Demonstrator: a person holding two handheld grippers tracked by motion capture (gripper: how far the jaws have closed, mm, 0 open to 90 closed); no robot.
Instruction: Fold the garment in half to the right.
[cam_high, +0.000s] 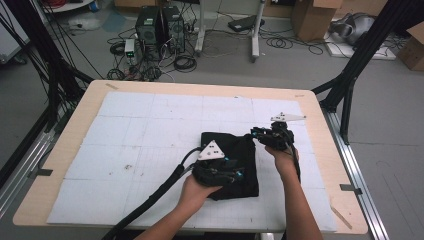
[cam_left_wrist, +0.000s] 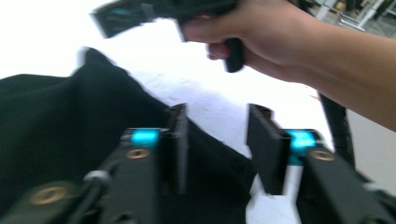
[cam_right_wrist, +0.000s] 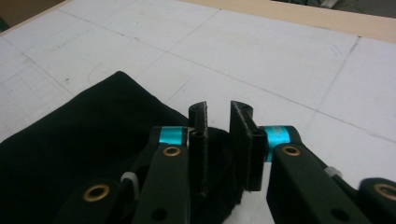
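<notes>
A folded black cloth (cam_high: 232, 147) lies on the white gridded mat (cam_high: 150, 125), right of the table's middle. My left gripper (cam_high: 239, 176) lies low over the cloth's near half, pointing right. In the left gripper view its jaws (cam_left_wrist: 217, 140) stand well apart over the cloth's (cam_left_wrist: 70, 121) edge, with bare mat in the gap. My right gripper (cam_high: 256, 134) is at the cloth's far right corner. In the right gripper view its jaws (cam_right_wrist: 218, 116) stand a narrow gap apart, the cloth (cam_right_wrist: 84, 140) corner just under them and not pinched. The right hand (cam_left_wrist: 261, 32) shows beyond the left jaws.
The wooden table edge (cam_high: 55, 165) frames the mat. A thick black cable (cam_high: 150, 200) trails from the left gripper toward the near edge. Behind the table, computer towers (cam_high: 160, 25), loose cables and cardboard boxes (cam_high: 312, 17) sit on the floor. Black frame struts (cam_high: 360, 55) stand at both sides.
</notes>
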